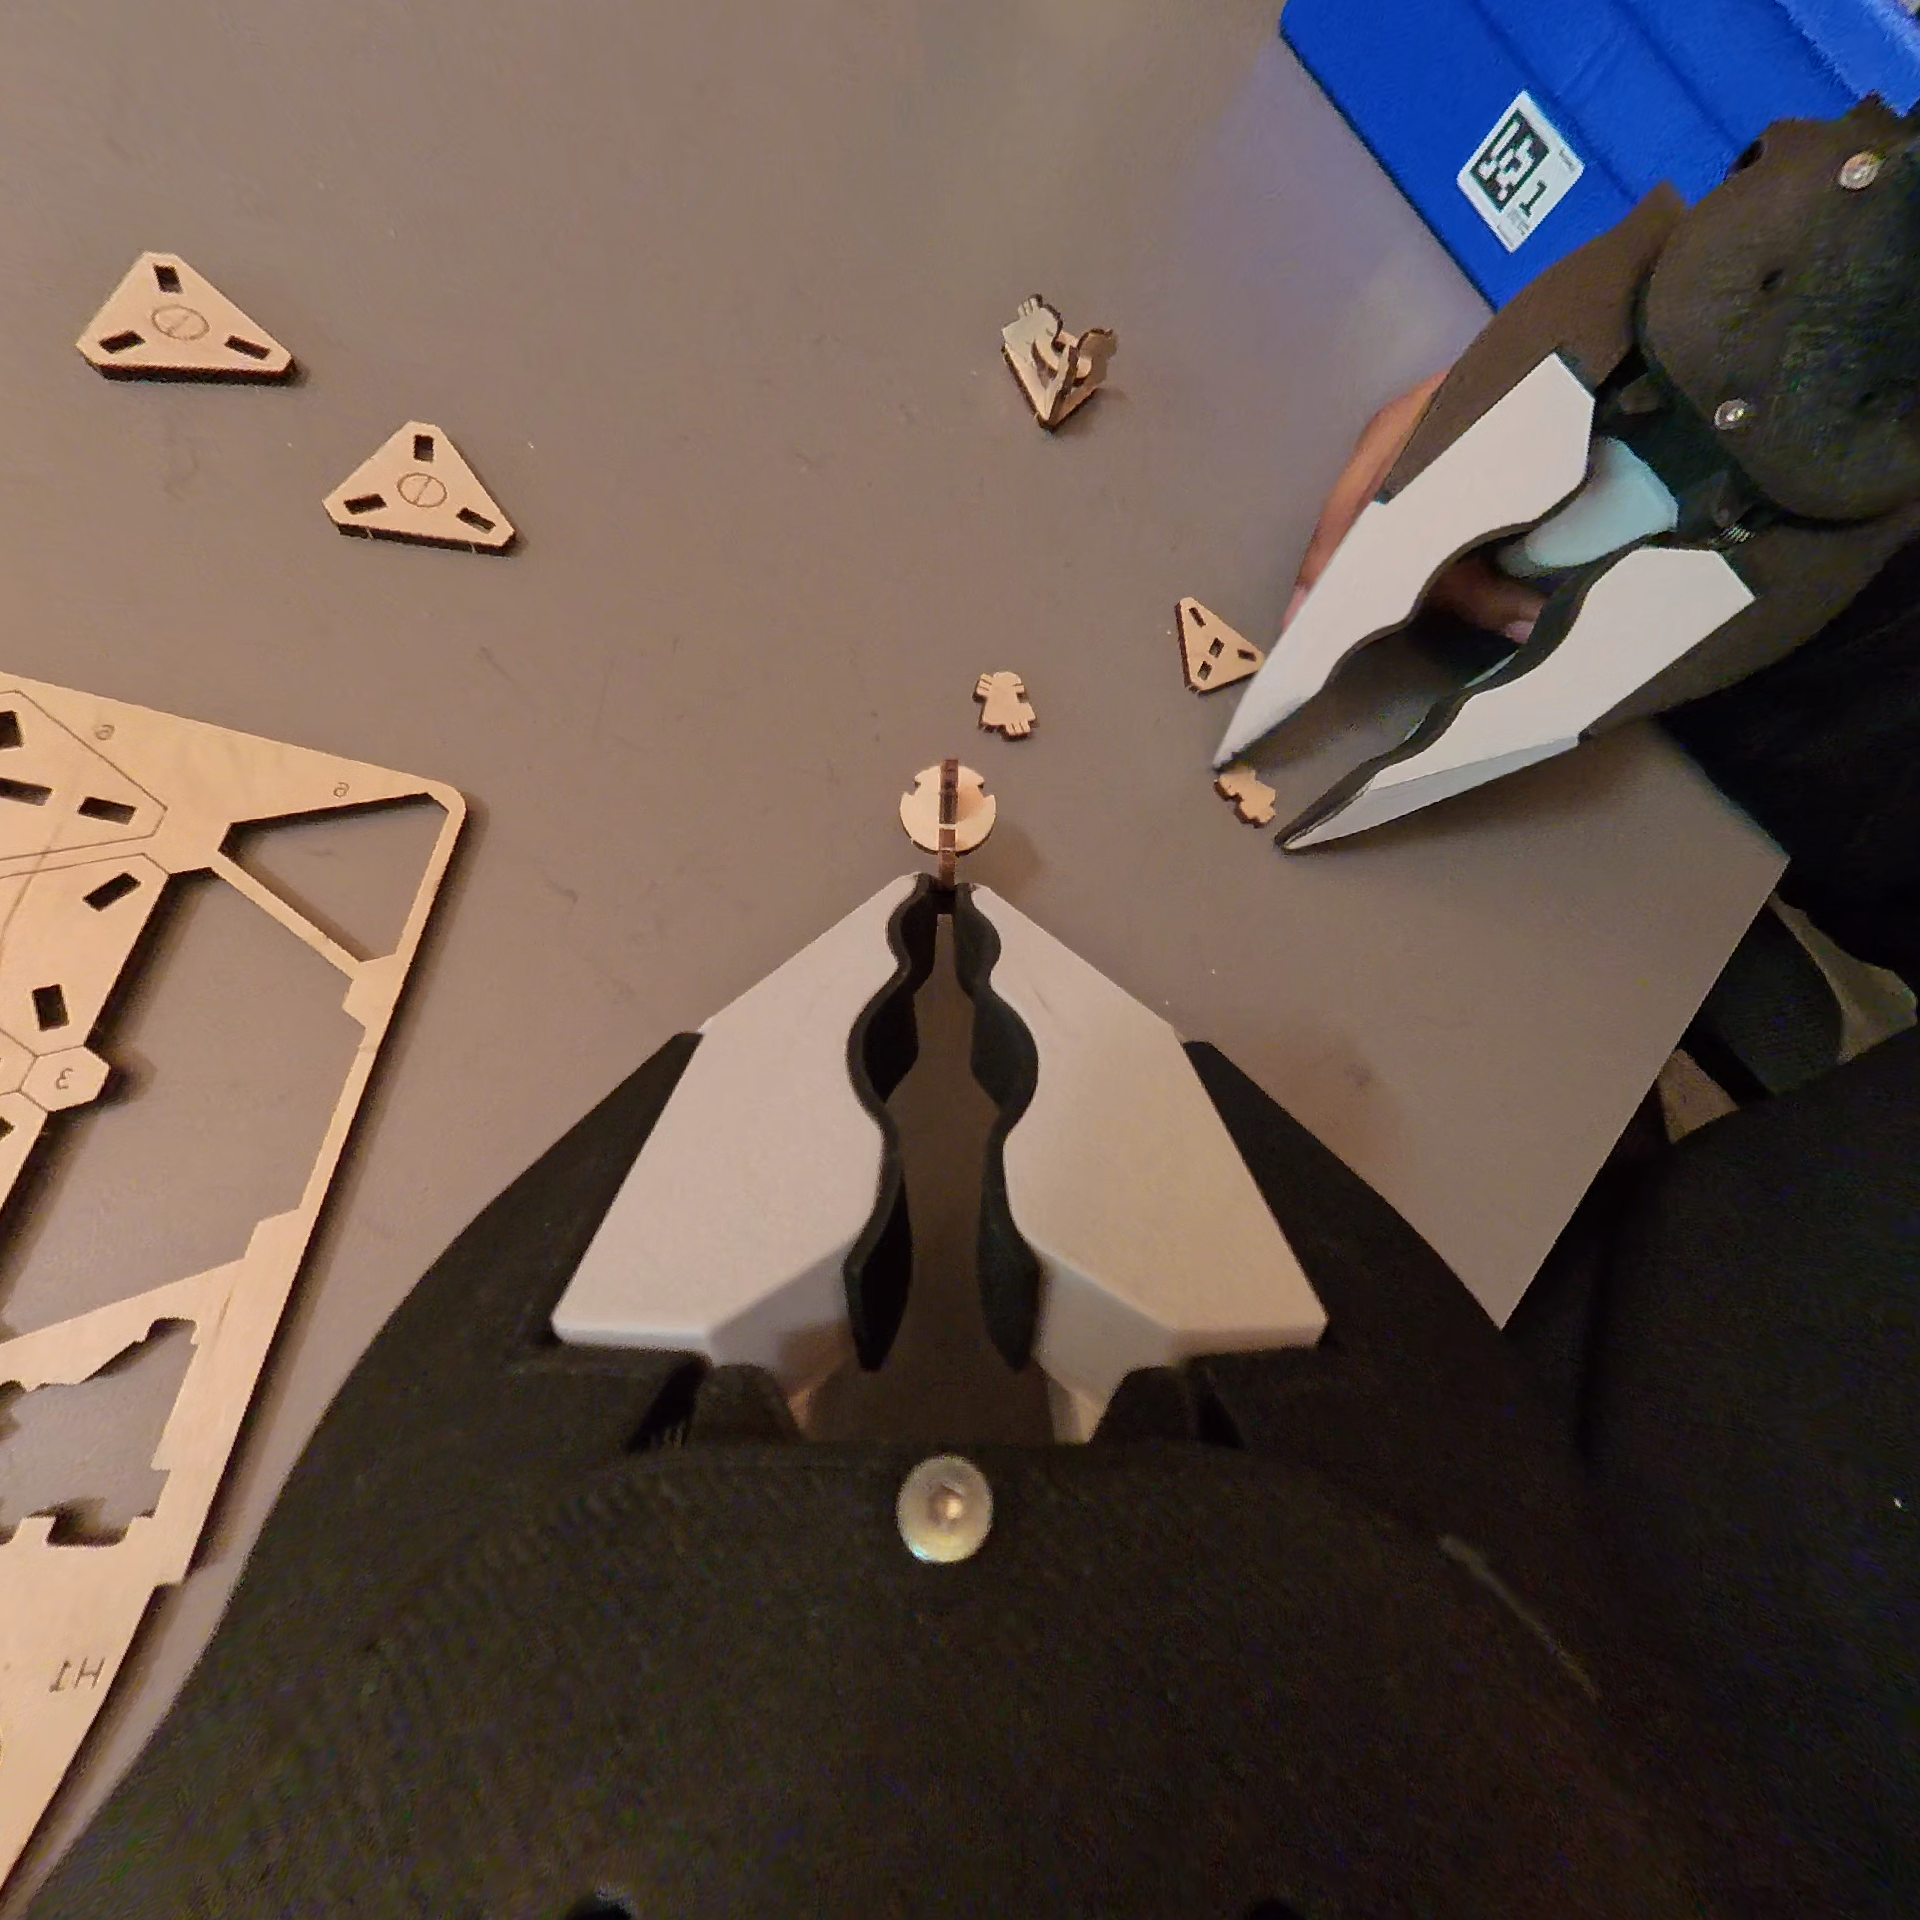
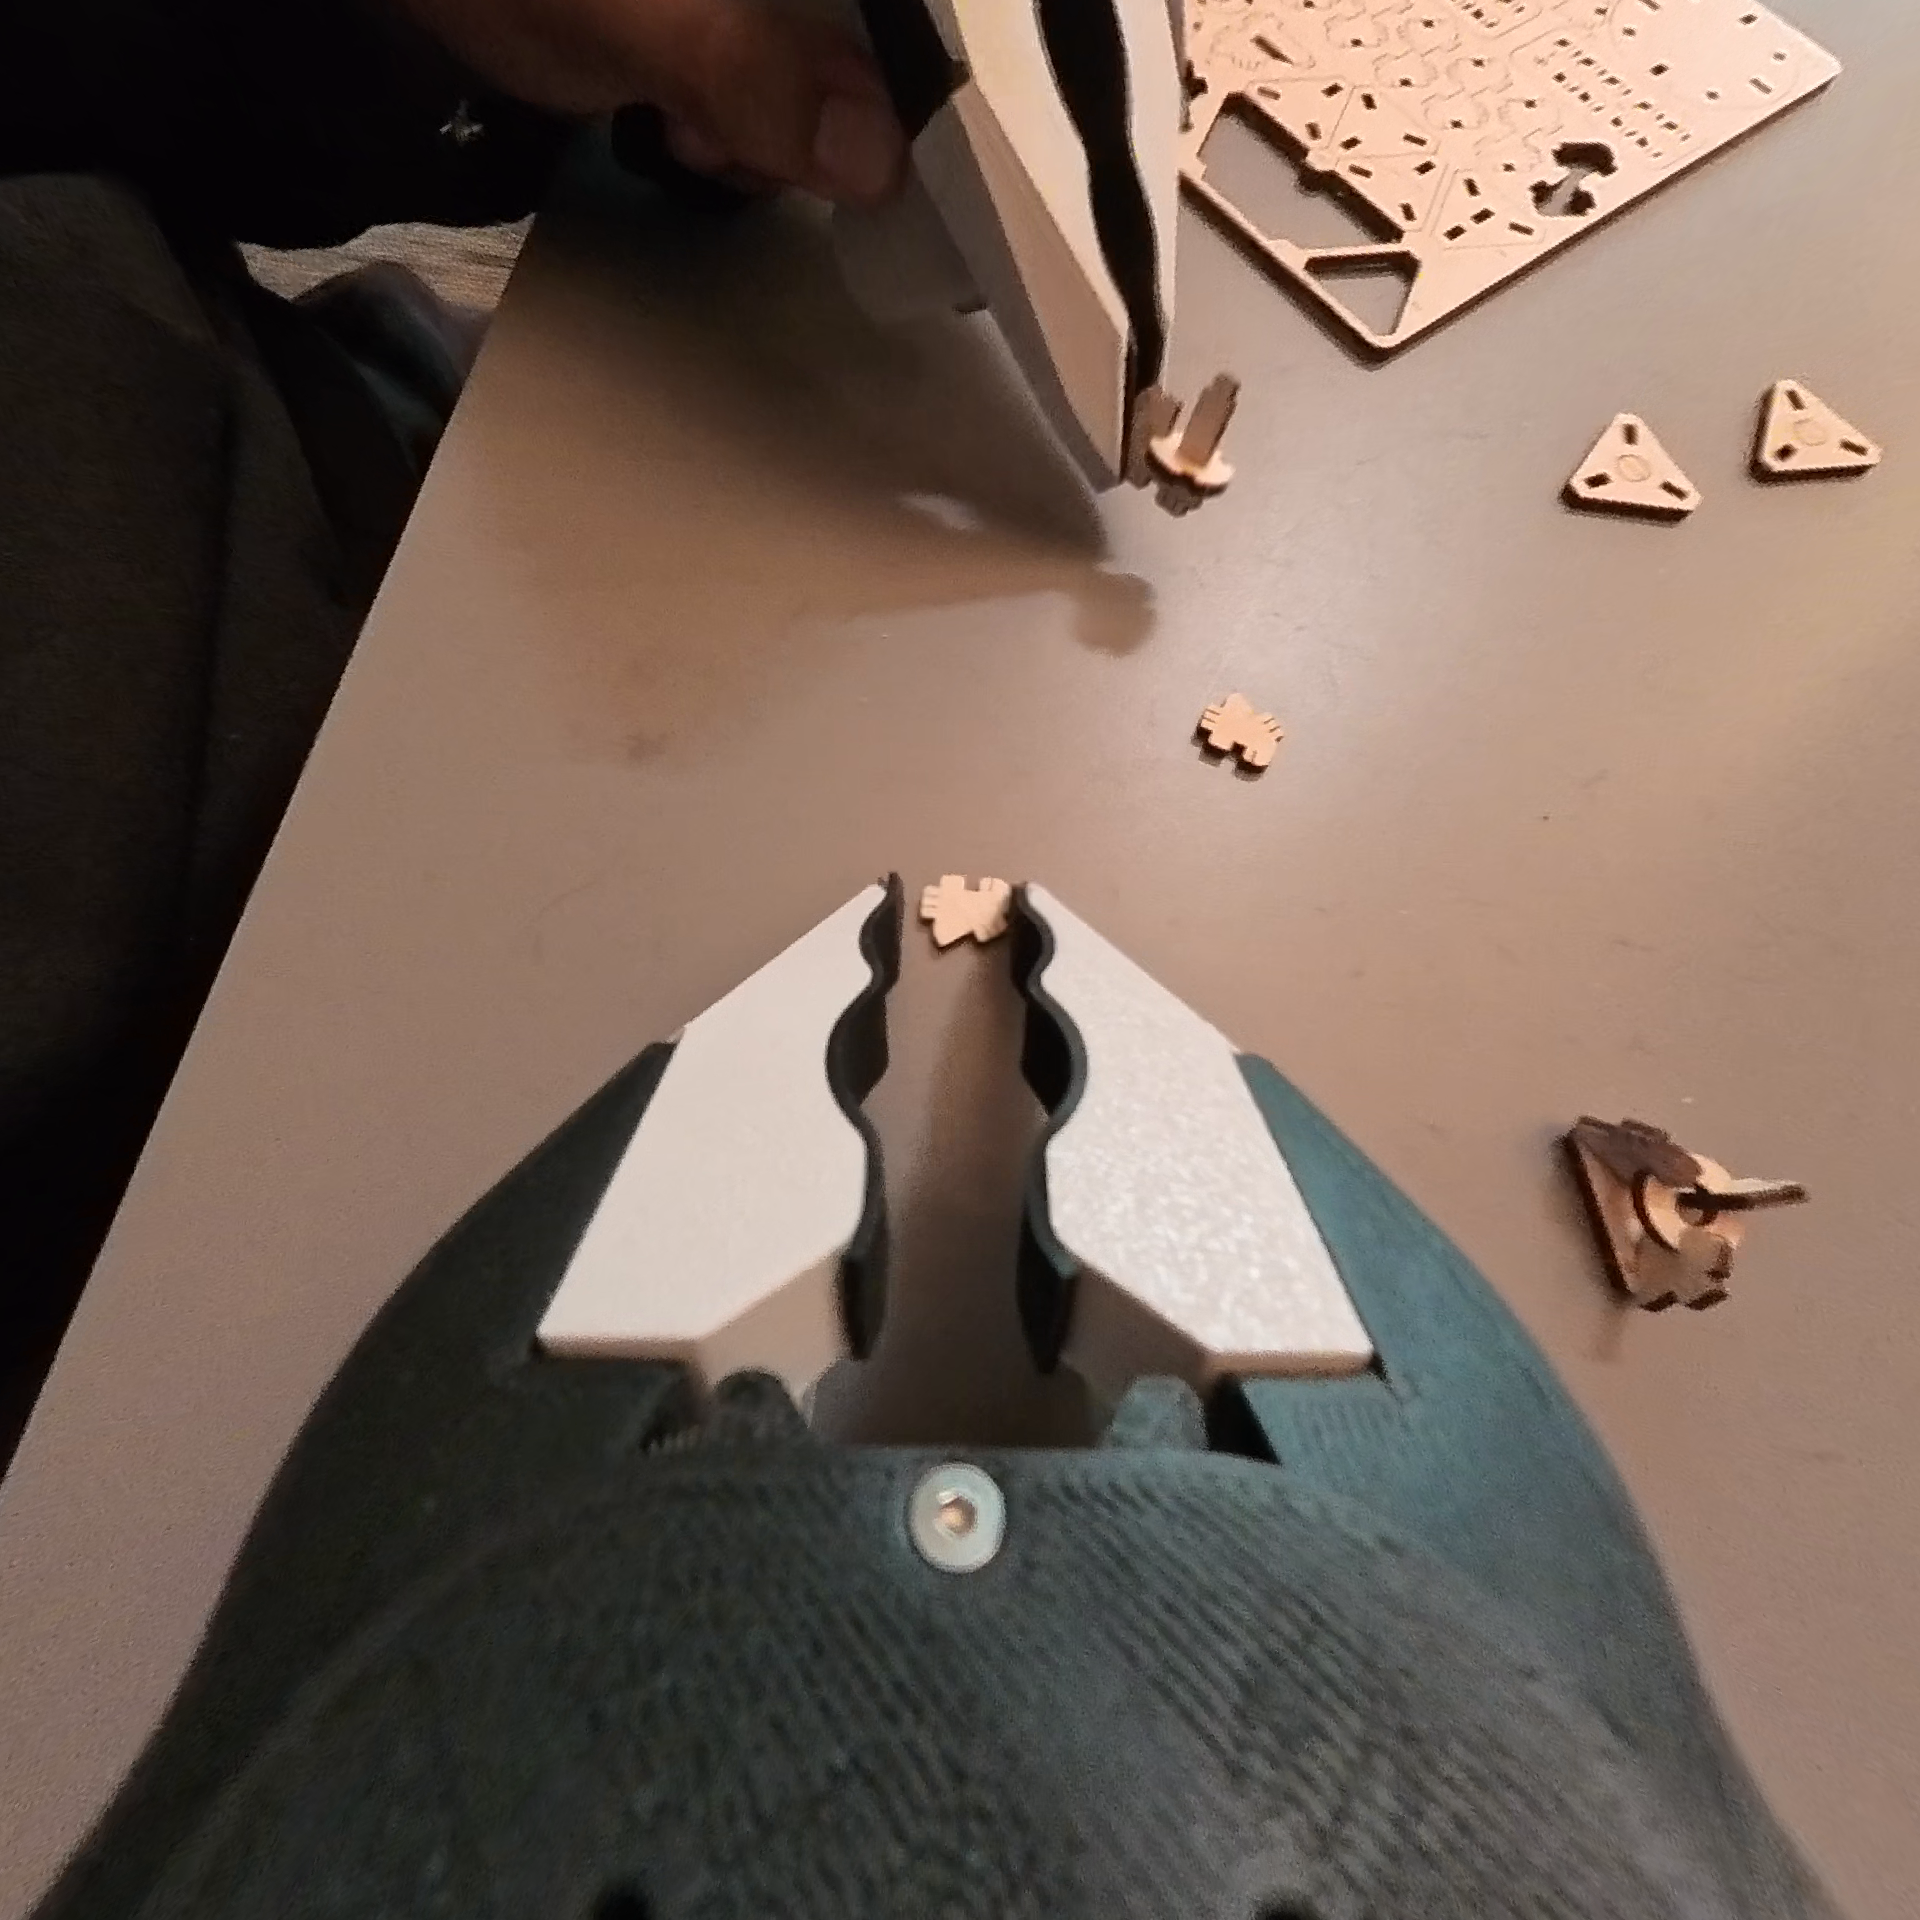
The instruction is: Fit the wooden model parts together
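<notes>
the left gripper (image 1: 943, 883) pinches a small wooden disc-and-pin assembly (image 1: 948, 816) by its thin pin, which could twist loose, while the open right gripper (image 2: 951, 904) straddles a flat wooden piece (image 2: 966, 910) on the desk (image 2: 727, 675), touching one side only, and could nudge it away.

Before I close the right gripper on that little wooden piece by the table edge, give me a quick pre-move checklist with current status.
1. Small notched wooden piece lies between the right gripper fingers: ok.
2. Both pads pressing it: not ok; a gap shows on the left side.
3. Piece flat on the table: ok.
4. Left gripper shut on the small wooden disc assembly: ok, held off the table.
5. Second notched piece outside the fingers: ok.
6. Triangular plate beside the right gripper not touching its finger: cannot tell.
</notes>
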The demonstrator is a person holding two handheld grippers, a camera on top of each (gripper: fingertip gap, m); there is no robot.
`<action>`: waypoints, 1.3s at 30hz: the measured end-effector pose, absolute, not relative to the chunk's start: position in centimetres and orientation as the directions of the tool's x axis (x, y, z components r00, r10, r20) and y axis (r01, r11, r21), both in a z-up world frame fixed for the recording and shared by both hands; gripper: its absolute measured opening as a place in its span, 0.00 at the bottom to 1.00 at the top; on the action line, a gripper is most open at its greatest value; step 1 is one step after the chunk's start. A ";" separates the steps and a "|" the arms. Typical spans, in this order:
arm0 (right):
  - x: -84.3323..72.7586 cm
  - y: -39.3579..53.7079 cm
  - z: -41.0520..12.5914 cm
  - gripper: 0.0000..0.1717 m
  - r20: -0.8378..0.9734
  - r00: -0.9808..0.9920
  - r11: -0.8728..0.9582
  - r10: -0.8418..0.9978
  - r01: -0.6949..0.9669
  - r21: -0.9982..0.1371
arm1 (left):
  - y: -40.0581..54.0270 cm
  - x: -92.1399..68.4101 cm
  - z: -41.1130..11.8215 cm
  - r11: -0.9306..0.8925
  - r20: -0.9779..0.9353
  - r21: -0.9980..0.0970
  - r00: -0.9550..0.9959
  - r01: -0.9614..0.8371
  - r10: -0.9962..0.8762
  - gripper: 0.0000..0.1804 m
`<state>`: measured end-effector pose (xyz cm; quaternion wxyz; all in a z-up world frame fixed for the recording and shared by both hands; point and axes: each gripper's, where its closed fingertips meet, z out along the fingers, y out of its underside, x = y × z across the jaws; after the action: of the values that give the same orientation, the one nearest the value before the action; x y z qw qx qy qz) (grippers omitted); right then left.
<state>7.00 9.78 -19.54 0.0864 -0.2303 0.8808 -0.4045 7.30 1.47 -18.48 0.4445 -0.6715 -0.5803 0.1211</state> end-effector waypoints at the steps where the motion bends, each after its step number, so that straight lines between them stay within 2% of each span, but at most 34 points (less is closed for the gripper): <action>1: 7.1 9.8 -19.5 0.09 0.034 -0.876 0.565 -0.482 -0.340 -0.752 | 1.5 7.3 -18.6 0.062 0.352 -0.733 0.299 0.678 0.887 0.00; 9: 6.8 9.4 -19.4 0.09 0.080 -0.877 0.548 -0.473 -0.364 -0.753 | 2.9 7.7 -18.2 0.016 0.357 -0.747 0.381 0.664 0.853 0.00; 11: 6.3 8.7 -19.0 0.09 0.158 -0.877 0.507 -0.453 -0.400 -0.764 | 4.5 8.0 -16.9 0.109 0.480 -0.749 0.422 0.653 0.769 0.00; 14: 5.9 7.7 -17.5 0.09 0.367 -0.838 0.381 -0.404 -0.519 -0.765 | 5.8 7.8 -16.3 0.255 0.637 -0.682 0.388 0.685 0.666 0.00; 16: 5.4 7.3 -16.6 0.09 0.544 -0.763 0.317 -0.350 -0.642 -0.698 | 5.7 7.4 -16.8 0.278 0.653 -0.656 0.343 0.702 0.675 0.00; 18: 5.0 7.1 -16.4 0.09 0.701 -0.640 0.296 -0.315 -0.768 -0.568 | 5.6 7.0 -17.2 0.291 0.662 -0.636 0.312 0.715 0.681 0.00; 21: 5.1 7.1 -17.0 0.09 0.819 -0.471 0.303 -0.328 -0.873 -0.382 | 5.8 6.9 -18.0 0.283 0.676 -0.593 0.275 0.754 0.684 0.00; 23: 5.1 7.0 -17.4 0.09 0.852 -0.404 0.307 -0.334 -0.901 -0.307 | 5.9 6.9 -18.5 0.253 0.646 -0.594 0.266 0.763 0.715 0.00; 25: 5.2 6.9 -17.5 0.09 0.865 -0.378 0.310 -0.331 -0.909 -0.279 | 6.2 6.9 -18.9 0.202 0.596 -0.606 0.272 0.769 0.756 0.00; 29: 5.7 6.8 -17.6 0.08 0.861 -0.384 0.297 -0.334 -0.910 -0.290 | 7.5 7.1 -19.3 0.143 0.565 -0.603 0.294 0.784 0.771 0.00; 39: 5.7 7.2 -18.1 0.09 0.843 -0.386 0.305 -0.374 -0.910 -0.282 | 7.4 7.1 -19.1 0.147 0.559 -0.619 0.301 0.772 0.773 0.01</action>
<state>5.70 7.17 -18.08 -0.3391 -0.4379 0.7331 -0.3948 7.09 7.42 -19.14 0.4731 -0.6531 -0.5913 0.0006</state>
